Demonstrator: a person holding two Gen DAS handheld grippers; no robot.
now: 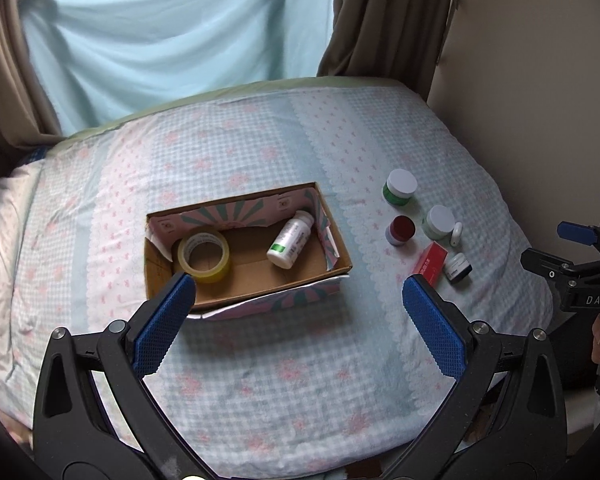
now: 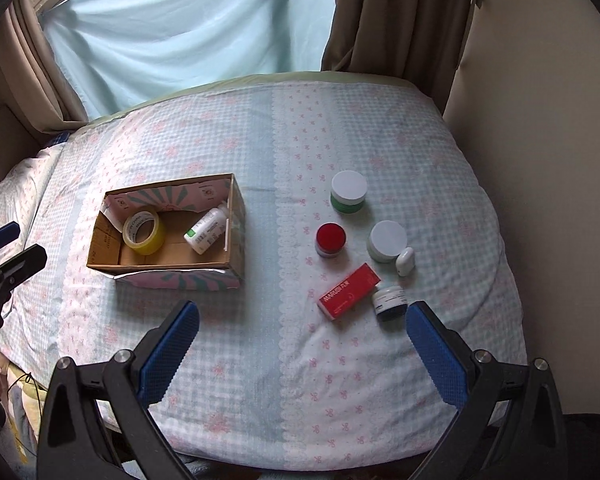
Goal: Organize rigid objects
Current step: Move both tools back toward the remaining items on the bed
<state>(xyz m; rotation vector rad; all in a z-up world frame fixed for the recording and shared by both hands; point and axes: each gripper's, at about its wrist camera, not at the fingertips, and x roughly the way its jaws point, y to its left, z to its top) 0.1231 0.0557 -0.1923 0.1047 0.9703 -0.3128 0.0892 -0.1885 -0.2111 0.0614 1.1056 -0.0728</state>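
Note:
An open cardboard box (image 1: 342, 258) (image 2: 236, 240) sits on the bed. In it lie a yellow tape roll (image 1: 204, 256) (image 2: 144, 232) and a white pill bottle (image 1: 290, 240) (image 2: 206, 230). To its right stand a green jar (image 2: 349, 192), a red-lidded jar (image 2: 331, 240), a white-lidded jar (image 2: 387, 242), a small white bottle (image 2: 405, 261), a red carton (image 2: 349, 292) and a dark small jar (image 2: 390, 302). My left gripper (image 1: 298, 296) is open and empty, just short of the box. My right gripper (image 2: 302, 324) is open and empty, short of the red carton.
The bed has a checked blue and pink sheet (image 2: 284, 368). A wall (image 2: 548, 160) runs along its right side. Curtains (image 2: 384, 16) and a pale blue cloth (image 2: 188, 28) hang behind it. A pillow (image 1: 4, 240) lies at the left.

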